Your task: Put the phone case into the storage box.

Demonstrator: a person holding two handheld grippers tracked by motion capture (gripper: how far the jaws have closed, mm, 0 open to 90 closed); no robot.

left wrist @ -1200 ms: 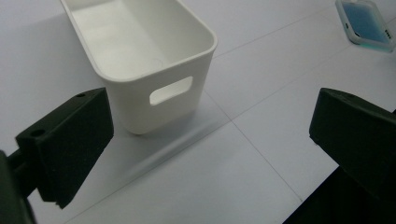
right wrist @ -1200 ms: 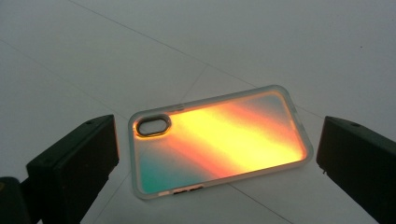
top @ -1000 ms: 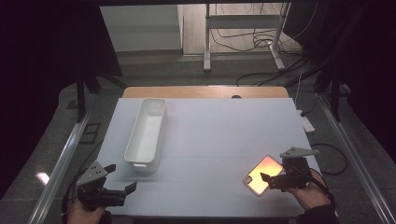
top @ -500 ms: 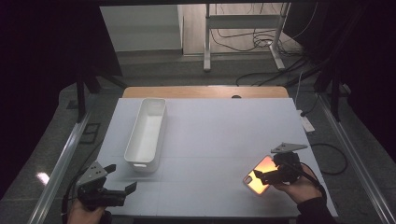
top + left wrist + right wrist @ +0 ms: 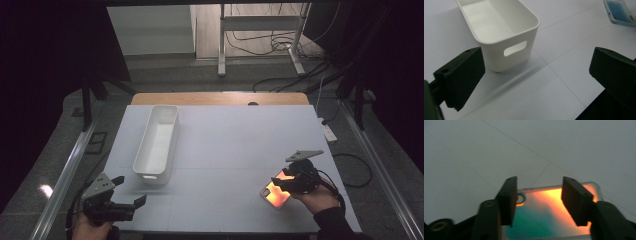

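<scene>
Right gripper [image 5: 284, 184] is held low over a phone case [image 5: 276, 193] that lies flat near the front right of the white table [image 5: 235, 145]. Its jaws have just been closing, and the case is seen between and below them. In the right gripper view the two black jaws stand on either side of the case's upper part [image 5: 544, 215], which glows orange and shades to green lower down — whether the pads already press on its edges cannot be told. A small ring [image 5: 520, 198] is seen at the case's edge, just beside one jaw.

Left gripper [image 5: 131, 199] is held at the front left corner of the table, its jaws set wide apart with nothing between them. In the left gripper view a white bin [image 5: 499, 32] is seen just ahead of the jaws, with a slot handle [image 5: 515, 48] cut into its near end wall; the case shows far off at the top right, bluish from that side [image 5: 620, 11]. In the high view the bin [image 5: 156, 145] stands lengthwise on the left part of the table — well apart from the case.
</scene>
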